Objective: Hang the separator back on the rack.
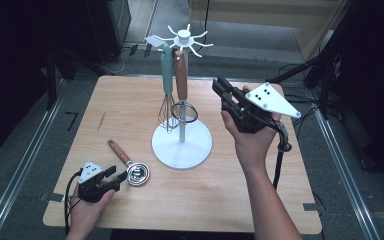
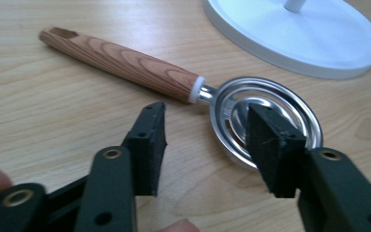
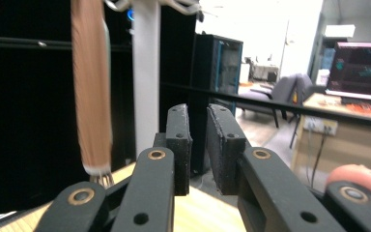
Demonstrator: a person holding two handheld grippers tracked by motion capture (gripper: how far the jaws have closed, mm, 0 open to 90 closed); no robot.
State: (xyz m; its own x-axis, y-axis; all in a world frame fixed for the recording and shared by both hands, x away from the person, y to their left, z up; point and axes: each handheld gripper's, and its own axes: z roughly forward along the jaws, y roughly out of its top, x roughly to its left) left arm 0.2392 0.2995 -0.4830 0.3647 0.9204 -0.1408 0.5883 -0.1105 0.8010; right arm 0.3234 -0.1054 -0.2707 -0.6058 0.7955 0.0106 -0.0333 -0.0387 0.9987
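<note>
Dark surroundings frame your pale wooden worktop (image 1: 130, 105), and your left claw (image 1: 114, 176) rests low at its near left corner with the jaws spread wide and nothing between them. In the left gripper view that claw (image 2: 206, 145) lies just over the wood, one pad (image 2: 150, 140) on bare worktop and the other pad (image 2: 270, 145) in front of the round metal head of a wooden-handled strainer tool (image 2: 125, 63), which lies flat, its handle running away to the far left. From above, that tool (image 1: 130, 165) sits just beside the claw tips, near the white round base of the utensil stand (image 1: 182, 145). Your right claw (image 1: 225, 92) is lifted above the right half of the worktop, tilted toward the stand, its jaws nearly together with only a narrow gap and nothing held. In the right gripper view, that claw (image 3: 199, 145) faces the stand's white pole (image 3: 146, 72), with a hanging brown wooden handle (image 3: 92, 87) to its left. On the stand hang a teal-handled whisk (image 1: 167, 85) and a wooden-handled utensil (image 1: 181, 80) side by side.
</note>
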